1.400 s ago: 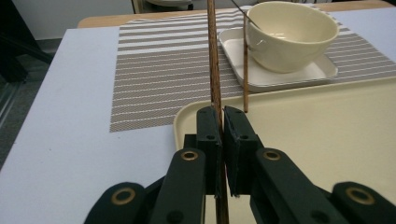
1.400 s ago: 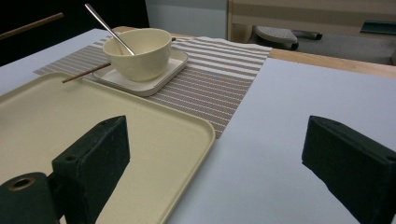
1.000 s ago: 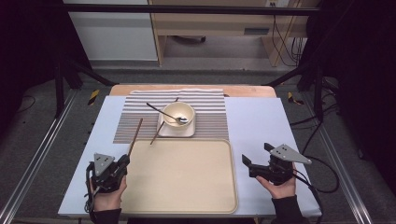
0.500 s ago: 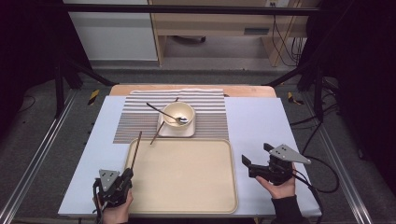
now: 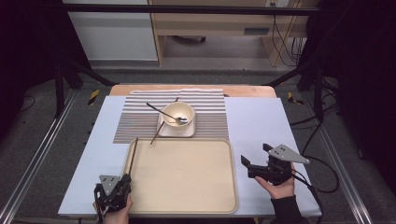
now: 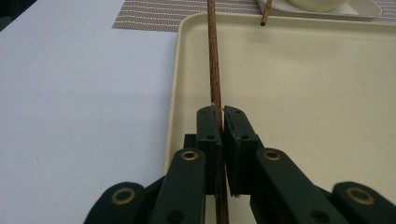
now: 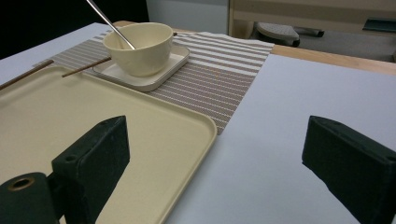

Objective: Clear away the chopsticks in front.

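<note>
My left gripper (image 5: 125, 181) is at the tray's near left corner, shut on a brown chopstick (image 5: 132, 156) that reaches forward along the left rim of the cream tray (image 5: 187, 205). In the left gripper view the chopstick (image 6: 214, 65) runs straight up from the closed jaws (image 6: 222, 114) over the tray (image 6: 303, 93). A second chopstick (image 5: 158, 130) leans on the square plate (image 5: 187, 132) under the cream bowl (image 5: 178, 113), which holds a spoon (image 5: 163, 112). My right gripper (image 5: 255, 155) rests open to the right of the tray, nothing between its jaws (image 7: 219, 140).
A striped placemat (image 5: 135, 121) lies under the plate at the table's far middle. The right gripper view shows the bowl (image 7: 140, 44), the plate (image 7: 159, 74) and the placemat (image 7: 219, 70) ahead. Pale blue table surface (image 5: 257, 121) lies on both sides.
My left gripper has pulled back toward the near edge and slightly right, dragging the chopstick off the placemat to the tray's left rim. The right gripper has stayed put.
</note>
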`<state>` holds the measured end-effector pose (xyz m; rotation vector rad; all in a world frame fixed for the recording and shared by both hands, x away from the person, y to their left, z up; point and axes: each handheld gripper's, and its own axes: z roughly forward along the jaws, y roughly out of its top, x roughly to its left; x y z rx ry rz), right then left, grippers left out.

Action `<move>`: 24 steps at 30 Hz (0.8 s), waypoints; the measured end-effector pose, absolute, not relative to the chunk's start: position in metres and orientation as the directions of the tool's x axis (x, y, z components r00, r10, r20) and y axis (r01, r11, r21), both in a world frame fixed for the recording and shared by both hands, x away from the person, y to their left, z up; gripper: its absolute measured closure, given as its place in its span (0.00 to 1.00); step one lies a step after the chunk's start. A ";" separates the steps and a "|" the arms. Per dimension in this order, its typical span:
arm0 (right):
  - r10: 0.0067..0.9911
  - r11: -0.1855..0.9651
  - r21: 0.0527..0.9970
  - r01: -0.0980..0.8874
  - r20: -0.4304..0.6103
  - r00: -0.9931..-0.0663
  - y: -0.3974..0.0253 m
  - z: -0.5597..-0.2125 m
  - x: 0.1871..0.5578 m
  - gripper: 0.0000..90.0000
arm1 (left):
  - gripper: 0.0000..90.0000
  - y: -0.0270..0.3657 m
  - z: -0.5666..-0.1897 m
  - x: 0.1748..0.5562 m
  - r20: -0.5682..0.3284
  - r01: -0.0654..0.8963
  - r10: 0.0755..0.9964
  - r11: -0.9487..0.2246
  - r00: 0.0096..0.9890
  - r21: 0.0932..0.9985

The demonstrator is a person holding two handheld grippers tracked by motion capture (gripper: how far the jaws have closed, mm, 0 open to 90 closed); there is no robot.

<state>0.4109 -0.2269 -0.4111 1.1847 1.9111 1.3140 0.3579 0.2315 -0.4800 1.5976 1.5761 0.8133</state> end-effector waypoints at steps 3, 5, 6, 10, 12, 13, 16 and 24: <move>0.880 0.147 0.920 0.363 0.046 -0.473 -0.227 -0.412 0.411 0.09 | 0.95 0.231 -0.482 0.359 -0.054 0.539 0.997 0.020 0.047 0.842; 0.878 0.149 0.920 0.363 0.046 -0.476 -0.227 -0.412 0.411 0.09 | 0.95 0.232 -0.483 0.360 -0.056 0.548 0.997 0.021 0.046 0.836; 0.879 0.147 0.920 0.363 0.047 -0.475 -0.227 -0.412 0.411 0.09 | 0.95 0.233 -0.484 0.360 -0.057 0.554 0.997 0.024 0.043 0.832; 0.878 0.147 0.919 0.365 0.048 -0.476 -0.226 -0.412 0.411 0.09 | 0.94 0.233 -0.486 0.362 -0.052 0.569 0.998 0.018 0.044 0.822; 0.878 0.147 0.919 0.365 0.049 -0.476 -0.226 -0.412 0.411 0.09 | 0.94 0.233 -0.486 0.363 -0.049 0.570 0.998 0.015 0.044 0.821; 0.879 0.148 0.919 0.365 0.047 -0.475 -0.226 -0.412 0.411 0.09 | 0.94 0.233 -0.487 0.363 -0.049 0.571 0.998 0.014 0.045 0.821; 0.878 0.151 0.919 0.365 0.045 -0.477 -0.226 -0.412 0.412 0.09 | 0.94 0.233 -0.487 0.363 -0.043 0.575 0.998 0.008 0.048 0.818; 0.878 0.151 0.918 0.366 0.046 -0.477 -0.226 -0.412 0.412 0.09 | 0.89 0.233 -0.488 0.365 -0.045 0.587 0.998 0.007 0.050 0.809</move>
